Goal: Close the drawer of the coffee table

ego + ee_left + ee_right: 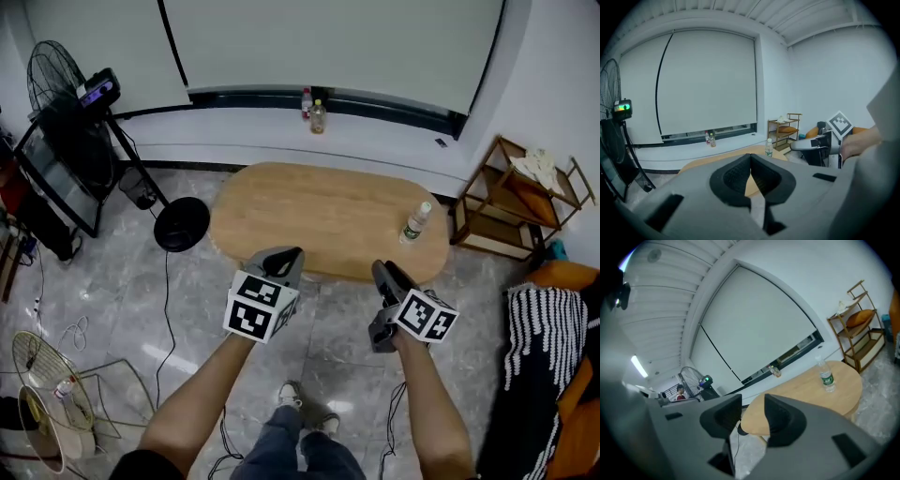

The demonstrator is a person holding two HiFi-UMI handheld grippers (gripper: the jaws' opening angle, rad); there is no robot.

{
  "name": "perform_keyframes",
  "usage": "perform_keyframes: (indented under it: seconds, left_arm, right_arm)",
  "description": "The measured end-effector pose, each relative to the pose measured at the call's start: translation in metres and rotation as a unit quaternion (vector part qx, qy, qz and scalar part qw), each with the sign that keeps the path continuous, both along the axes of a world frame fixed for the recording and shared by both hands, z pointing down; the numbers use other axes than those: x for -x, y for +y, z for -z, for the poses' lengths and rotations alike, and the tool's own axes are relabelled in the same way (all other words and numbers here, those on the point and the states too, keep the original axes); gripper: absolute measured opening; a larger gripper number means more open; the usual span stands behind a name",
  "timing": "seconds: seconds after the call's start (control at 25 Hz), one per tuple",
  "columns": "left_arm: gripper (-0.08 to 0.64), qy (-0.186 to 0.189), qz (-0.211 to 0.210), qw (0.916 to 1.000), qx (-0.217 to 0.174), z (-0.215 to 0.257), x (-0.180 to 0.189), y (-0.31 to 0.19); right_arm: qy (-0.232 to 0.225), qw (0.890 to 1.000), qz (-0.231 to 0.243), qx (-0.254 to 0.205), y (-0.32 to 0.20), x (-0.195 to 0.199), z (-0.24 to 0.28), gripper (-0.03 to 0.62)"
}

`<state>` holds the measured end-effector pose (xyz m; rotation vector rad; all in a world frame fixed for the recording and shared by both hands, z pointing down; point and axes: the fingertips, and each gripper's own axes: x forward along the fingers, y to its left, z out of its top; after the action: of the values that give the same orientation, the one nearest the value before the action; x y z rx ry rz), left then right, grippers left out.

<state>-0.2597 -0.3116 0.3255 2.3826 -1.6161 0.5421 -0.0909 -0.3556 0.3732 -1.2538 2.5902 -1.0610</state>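
1. Two grippers hang above the floor, just off the near edge of the coffee table (319, 211), and touch nothing. The left gripper (286, 255) has its jaws pressed together on nothing, and the right gripper (384, 272) has its jaws parted and empty.
2. No drawer juts out along that near edge. Seen so steeply from above, its front is hidden, so it is probably pushed flush under the top.
3. On that reading the closing looks done, with nothing left but a check of the front.
4. A bottle (415, 223) stands upright near the top's right end.
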Motion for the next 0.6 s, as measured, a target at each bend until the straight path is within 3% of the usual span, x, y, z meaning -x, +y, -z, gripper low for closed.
perform_keyframes:
  seconds: [0.28, 0.6]
  left_arm:
    - [0.002, 0.012, 0.013, 0.9997, -0.017, 0.067, -0.001, 0.014]
    - [0.002, 0.023, 0.03, 0.9987, -0.034, 0.112, 0.013, 0.021]
  right_arm:
    - [0.047, 0.996, 0.024, -0.07, 0.018, 0.012, 0.114, 0.101]
    - [0.139, 0.982, 0.031, -0.122, 0.035, 0.008, 0.167, 0.064]
